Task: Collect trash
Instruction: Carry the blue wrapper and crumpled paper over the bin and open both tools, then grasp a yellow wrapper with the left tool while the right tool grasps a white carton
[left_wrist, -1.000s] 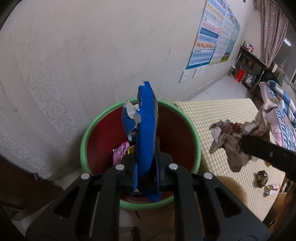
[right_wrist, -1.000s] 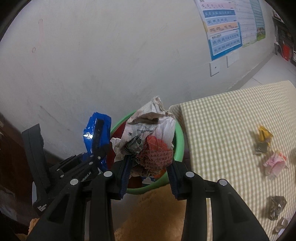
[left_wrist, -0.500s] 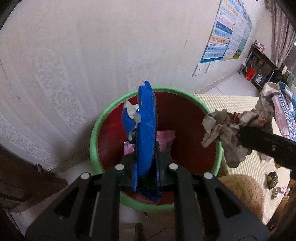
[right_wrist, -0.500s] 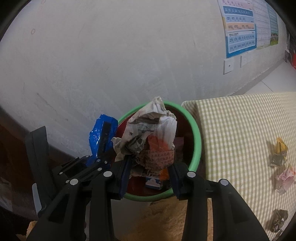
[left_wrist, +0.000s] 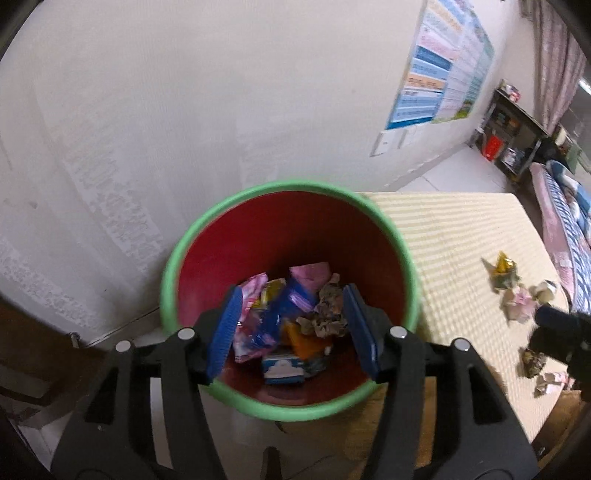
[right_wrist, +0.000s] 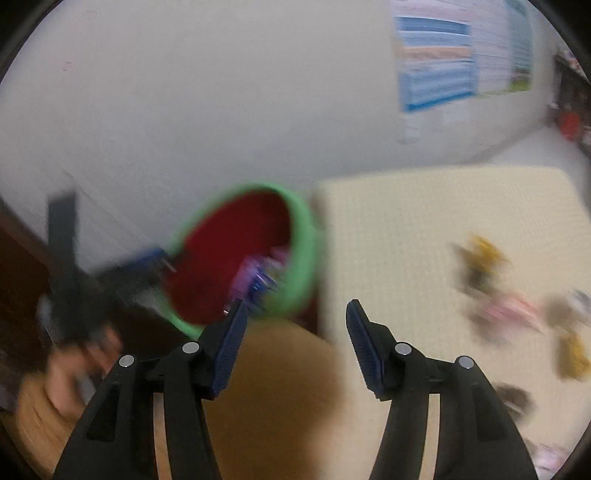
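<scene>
my left gripper (left_wrist: 291, 325) hangs over the red bin (left_wrist: 369, 240) with the green rim, its jaws opening with nothing between them. wrappers and crumpled paper (left_wrist: 321, 314) lie in the bin's bottom. my right gripper (right_wrist: 295, 343) also has its jaws opening and empty, near the counter (right_wrist: 406, 221), where blurred scraps (right_wrist: 480, 258) lie.

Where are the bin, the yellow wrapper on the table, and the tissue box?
bin (left_wrist: 173, 266): left wrist view, on the green rim's left side.
yellow wrapper (left_wrist: 503, 266): left wrist view, on its crumpled middle.
tissue box (left_wrist: 282, 367): left wrist view, on its blue-and-white top, at the bin's bottom.
</scene>
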